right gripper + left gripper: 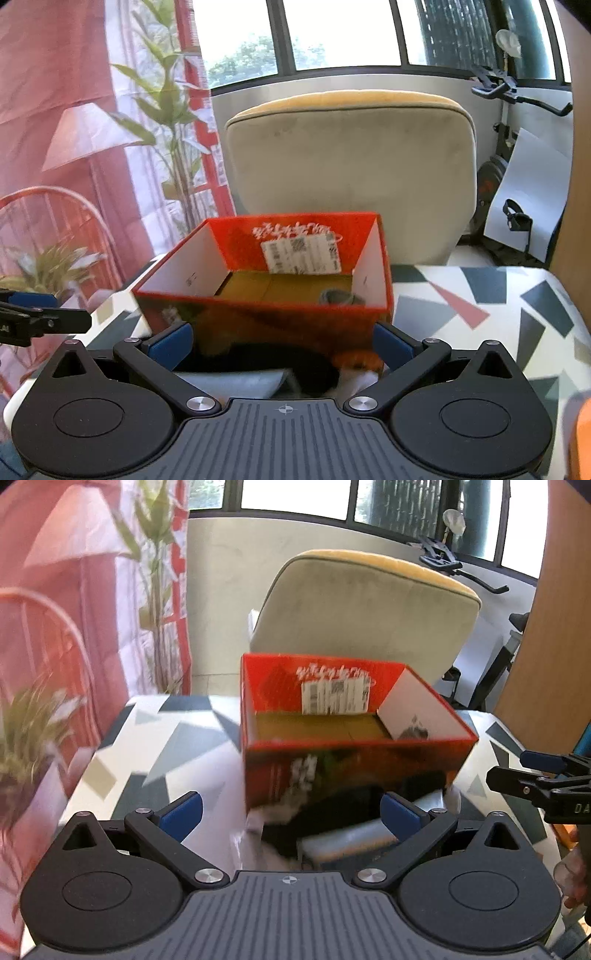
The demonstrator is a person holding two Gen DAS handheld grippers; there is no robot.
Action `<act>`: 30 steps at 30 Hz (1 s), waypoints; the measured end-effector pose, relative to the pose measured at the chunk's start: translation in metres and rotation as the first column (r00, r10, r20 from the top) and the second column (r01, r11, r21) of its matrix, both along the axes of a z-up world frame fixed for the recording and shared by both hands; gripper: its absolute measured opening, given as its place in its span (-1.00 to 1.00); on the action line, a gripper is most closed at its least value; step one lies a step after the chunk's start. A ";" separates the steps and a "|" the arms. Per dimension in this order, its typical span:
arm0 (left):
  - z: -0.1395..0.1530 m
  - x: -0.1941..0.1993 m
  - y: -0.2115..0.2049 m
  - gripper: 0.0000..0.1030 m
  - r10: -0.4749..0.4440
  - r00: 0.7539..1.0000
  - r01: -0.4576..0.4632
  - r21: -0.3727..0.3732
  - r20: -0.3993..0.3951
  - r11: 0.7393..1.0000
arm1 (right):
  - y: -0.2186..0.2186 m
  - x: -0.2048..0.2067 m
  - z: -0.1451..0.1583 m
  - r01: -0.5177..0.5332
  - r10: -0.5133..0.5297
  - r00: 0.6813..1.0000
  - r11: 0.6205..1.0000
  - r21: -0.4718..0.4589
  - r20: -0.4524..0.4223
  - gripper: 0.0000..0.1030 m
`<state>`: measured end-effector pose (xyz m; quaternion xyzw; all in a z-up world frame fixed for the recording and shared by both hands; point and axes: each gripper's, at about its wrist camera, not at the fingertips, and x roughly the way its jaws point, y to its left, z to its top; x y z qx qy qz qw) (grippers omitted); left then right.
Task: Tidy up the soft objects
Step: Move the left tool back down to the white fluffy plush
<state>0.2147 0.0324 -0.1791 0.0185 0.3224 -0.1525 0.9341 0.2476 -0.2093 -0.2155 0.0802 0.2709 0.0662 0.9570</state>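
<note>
- Two claws hang over a table (pixel 480 291) with a patterned top, where an open red box (pixel 280 295) waits in front of a beige chair (pixel 347 166).
- The left claw (pixel 291 812) stands wide with nothing between its blue pads; the right claw (pixel 282 341) is equally wide and empty.
- The soft objects (pixel 317 369), a blurred heap of dark, white and orange pieces, lie on the table right against the box's near wall, just ahead of both claws.
- A small grey item (pixel 338 297) already rests in the box's near right corner, seen from the right wrist.
- Doing the next pick well likely means lowering one claw onto a single piece, pinching its bulk rather than a loose edge, and lifting clear of the box wall before dropping it inside.
- Motion blur smears the heap; how many pieces it holds, and what each is, cannot be made out.
- The claw bodies cut off the heap's near edge.
</note>
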 end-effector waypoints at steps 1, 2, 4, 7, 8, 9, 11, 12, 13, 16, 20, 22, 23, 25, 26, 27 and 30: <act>-0.005 -0.005 0.003 1.00 0.002 1.000 -0.002 -0.007 -0.008 1.000 | 0.001 -0.006 -0.003 -0.007 0.007 1.000 1.000 0.005 0.001 0.99; -0.010 -0.011 0.006 1.00 0.005 1.000 -0.006 -0.015 -0.022 1.000 | 0.003 -0.012 -0.006 -0.016 0.016 1.000 1.000 0.009 0.000 0.99; -0.019 -0.017 0.011 1.00 0.011 0.998 -0.013 -0.030 -0.055 0.999 | 0.008 -0.024 -0.014 -0.031 0.031 0.999 1.000 0.004 -0.012 0.99; -0.033 -0.026 0.019 1.00 0.021 0.995 -0.024 -0.033 -0.095 0.999 | 0.016 -0.038 -0.028 -0.049 0.049 0.998 0.999 0.004 -0.033 0.99; -0.038 -0.029 0.021 1.00 0.028 0.994 -0.031 -0.027 -0.104 0.999 | 0.019 -0.041 -0.033 -0.056 0.056 0.997 0.998 -0.004 -0.046 0.99; -0.042 -0.031 0.022 1.00 0.036 0.993 -0.039 -0.019 -0.112 0.999 | 0.022 -0.044 -0.038 -0.059 0.058 0.997 0.998 -0.016 -0.054 0.99; -0.049 -0.037 0.025 1.00 0.053 0.991 -0.055 -0.006 -0.125 0.998 | 0.028 -0.052 -0.046 -0.073 0.071 0.995 0.997 -0.026 -0.068 0.99; -0.053 -0.038 0.026 1.00 0.063 0.989 -0.064 -0.006 -0.133 0.998 | 0.029 -0.055 -0.050 -0.082 0.080 0.994 0.996 -0.025 -0.073 0.97; -0.055 -0.040 0.028 1.00 0.070 0.987 -0.073 -0.012 -0.142 0.997 | 0.031 -0.059 -0.053 -0.093 0.091 0.993 0.995 -0.019 -0.079 0.96; -0.067 -0.041 0.031 1.00 0.090 0.978 -0.098 -0.035 -0.187 0.995 | 0.034 -0.065 -0.062 -0.112 0.111 0.989 0.994 -0.010 -0.099 0.93; -0.082 -0.038 0.031 1.00 0.123 0.963 -0.130 -0.016 -0.241 0.991 | 0.028 -0.069 -0.075 -0.094 0.096 0.984 0.995 0.020 -0.151 0.92; -0.087 -0.038 0.030 1.00 0.121 0.958 -0.127 -0.006 -0.260 0.992 | 0.026 -0.072 -0.081 -0.095 0.099 0.980 0.995 0.027 -0.175 0.92; -0.089 -0.039 0.029 1.00 0.121 0.955 -0.124 0.003 -0.269 0.992 | 0.026 -0.074 -0.083 -0.101 0.103 0.978 0.995 0.017 -0.184 0.92; -0.094 -0.040 0.027 1.00 0.118 0.951 -0.118 0.019 -0.286 0.993 | 0.030 -0.076 -0.089 -0.120 0.113 0.972 0.992 -0.025 -0.208 0.92; -0.096 -0.040 0.026 1.00 0.115 0.949 -0.113 0.024 -0.293 0.993 | 0.032 -0.077 -0.092 -0.129 0.117 0.968 0.991 -0.041 -0.220 0.92; -0.098 -0.041 0.025 1.00 0.112 0.948 -0.108 0.029 -0.299 0.994 | 0.033 -0.078 -0.095 -0.139 0.123 0.964 0.989 -0.053 -0.235 0.90; -0.100 -0.041 0.024 1.00 0.109 0.945 -0.101 0.042 -0.307 0.994 | 0.036 -0.078 -0.102 -0.154 0.135 0.955 0.987 -0.051 -0.266 0.88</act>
